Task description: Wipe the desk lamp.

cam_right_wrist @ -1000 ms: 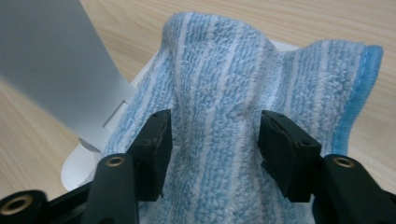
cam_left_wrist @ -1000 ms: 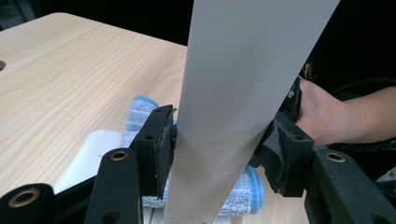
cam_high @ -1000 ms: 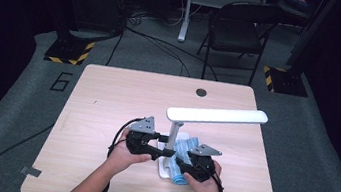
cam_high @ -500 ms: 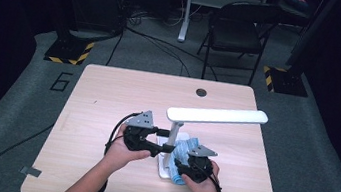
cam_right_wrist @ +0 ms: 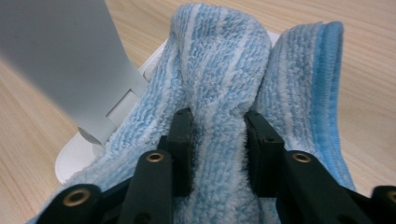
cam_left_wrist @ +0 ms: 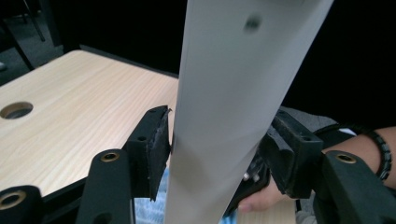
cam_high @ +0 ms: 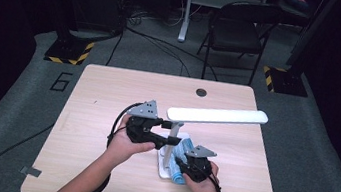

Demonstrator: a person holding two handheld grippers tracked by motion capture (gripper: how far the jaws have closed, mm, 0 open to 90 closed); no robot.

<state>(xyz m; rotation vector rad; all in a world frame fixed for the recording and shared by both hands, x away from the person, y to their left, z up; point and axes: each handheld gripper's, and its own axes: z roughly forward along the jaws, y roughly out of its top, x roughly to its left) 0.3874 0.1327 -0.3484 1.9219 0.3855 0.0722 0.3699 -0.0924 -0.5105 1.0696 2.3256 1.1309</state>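
A white desk lamp (cam_high: 216, 116) stands on the wooden table (cam_high: 103, 91), its long head level over the right half. My left gripper (cam_high: 169, 126) comes in from the left and is shut on the lamp's upright post (cam_left_wrist: 224, 93), a jaw pressed to each side. A blue striped towel (cam_high: 182, 148) lies bunched over the lamp's base (cam_high: 164, 170), to the right of the post. My right gripper (cam_high: 184, 166) sits low at the base and is shut on a raised fold of the towel (cam_right_wrist: 224, 70). The post's foot (cam_right_wrist: 70, 60) rises just left of that fold.
A round cable hole (cam_high: 201, 92) sits near the table's far edge. A black folding chair (cam_high: 238, 30) and cables are on the floor beyond it. Bare wood stretches across the table's left half and far side.
My left gripper has shifted a little away from the person along the lamp's post. The right gripper has stayed on the towel at the base.
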